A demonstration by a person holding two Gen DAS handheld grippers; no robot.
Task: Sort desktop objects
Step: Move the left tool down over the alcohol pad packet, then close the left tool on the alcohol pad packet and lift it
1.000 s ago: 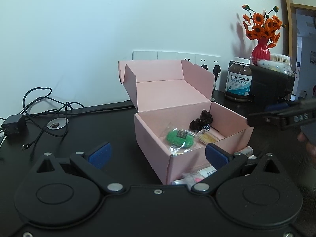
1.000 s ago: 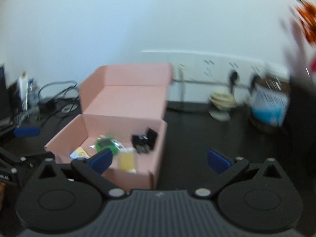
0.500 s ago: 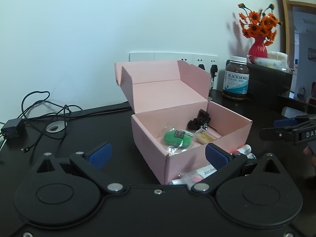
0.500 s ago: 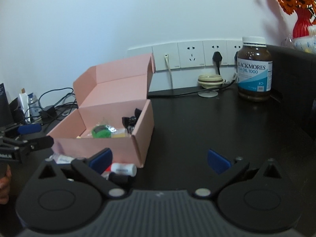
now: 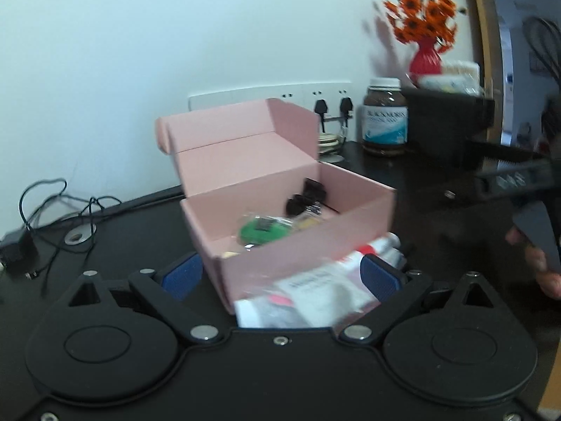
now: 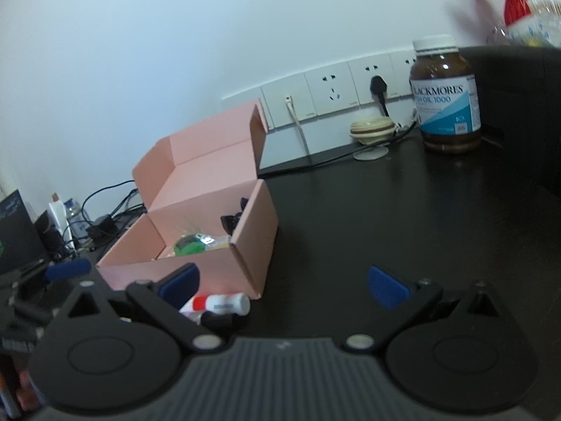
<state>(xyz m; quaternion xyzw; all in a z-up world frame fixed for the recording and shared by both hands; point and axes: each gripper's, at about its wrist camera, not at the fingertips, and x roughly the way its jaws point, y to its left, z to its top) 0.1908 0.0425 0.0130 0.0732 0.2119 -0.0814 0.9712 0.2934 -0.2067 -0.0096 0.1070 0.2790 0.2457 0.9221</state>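
An open pink box [image 5: 287,252] stands on the black desk with a green packet [image 5: 261,233] and black clips [image 5: 305,196] inside. Against its front wall lie a white packet [image 5: 308,298] and white tubes [image 5: 382,245]. My left gripper [image 5: 280,274] is at that wall, its jaws closing, with the white packet between the fingers and no pad pressing on it. My right gripper [image 6: 283,283] is open and holds nothing, just right of the box [image 6: 182,273]. A red-banded tube [image 6: 221,303] lies by its left finger.
A brown Blackmores bottle [image 6: 445,98] stands at the back right beside a black cabinet [image 5: 448,119] that bears a red vase of orange flowers [image 5: 426,59]. Wall sockets [image 6: 329,91] and a cable reel [image 6: 371,128] line the wall. Cables [image 5: 52,210] lie at the left.
My left gripper has moved in toward the box front, so the white packet now sits between its fingers. My right gripper has rolled and sunk a little beside the box.
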